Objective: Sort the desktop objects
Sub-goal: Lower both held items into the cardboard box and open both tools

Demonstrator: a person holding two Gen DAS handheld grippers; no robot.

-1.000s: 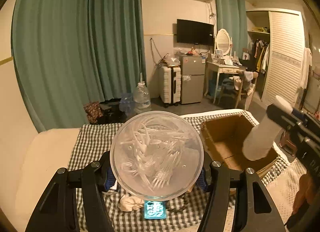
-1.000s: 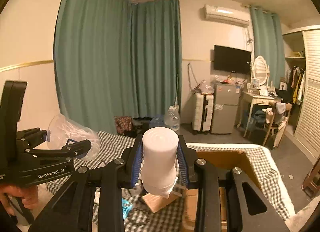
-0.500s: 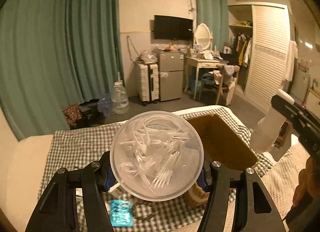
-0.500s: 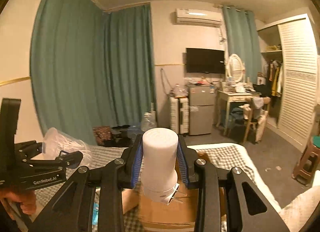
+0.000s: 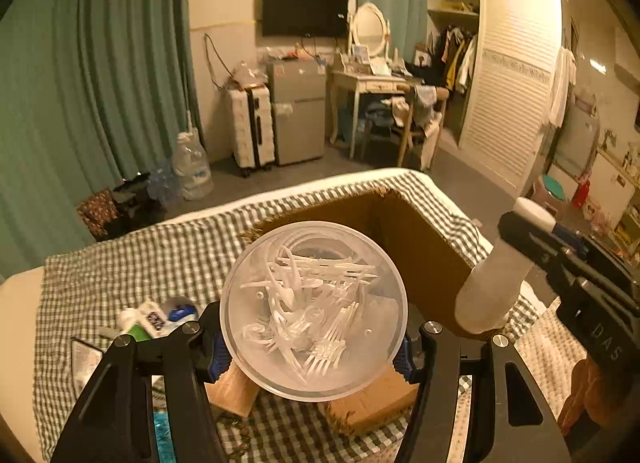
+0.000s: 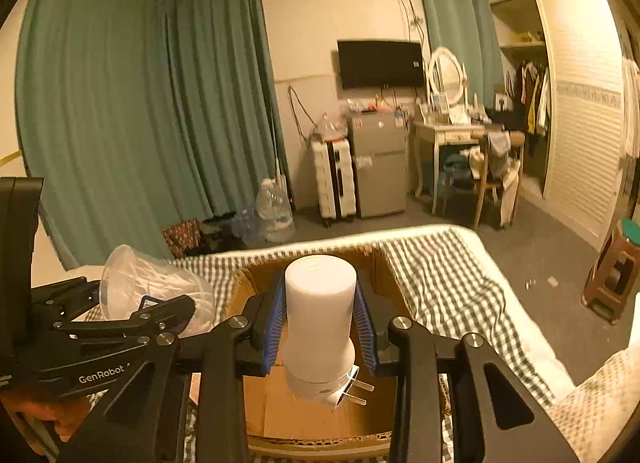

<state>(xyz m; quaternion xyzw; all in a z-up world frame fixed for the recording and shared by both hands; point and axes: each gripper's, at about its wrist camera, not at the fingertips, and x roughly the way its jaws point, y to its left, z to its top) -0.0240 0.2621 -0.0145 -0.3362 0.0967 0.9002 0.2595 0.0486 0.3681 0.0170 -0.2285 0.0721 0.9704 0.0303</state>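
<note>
Your left gripper is squeezing a round see-through plastic cup from both sides. The cup is full of little white plastic forks. Its round end faces the left wrist camera and hides a big part of the bed behind it.

Your right gripper is closed on a tall white plug-in tube with two metal prongs at its bottom end. The blue pads press on both of its sides. The tube stands up almost straight.

Both things hang in the air over an open brown cardboard box. The box sits on a bed with a green and white checked cloth. The white tube is over the open inside of the box, and the box floor under it looks bare. The cup is by the left side of the box.

More stuff lies on the cloth to the left of the box: a small white and green tube, a round blue and white thing just beside it, and a flat shiny blue pack near the bottom edge, partly hidden by your left gripper's arm. I can't tell what these small things are for sure.

In the right wrist view, your left gripper fills the lower left corner and blocks that side of the bed.
</note>
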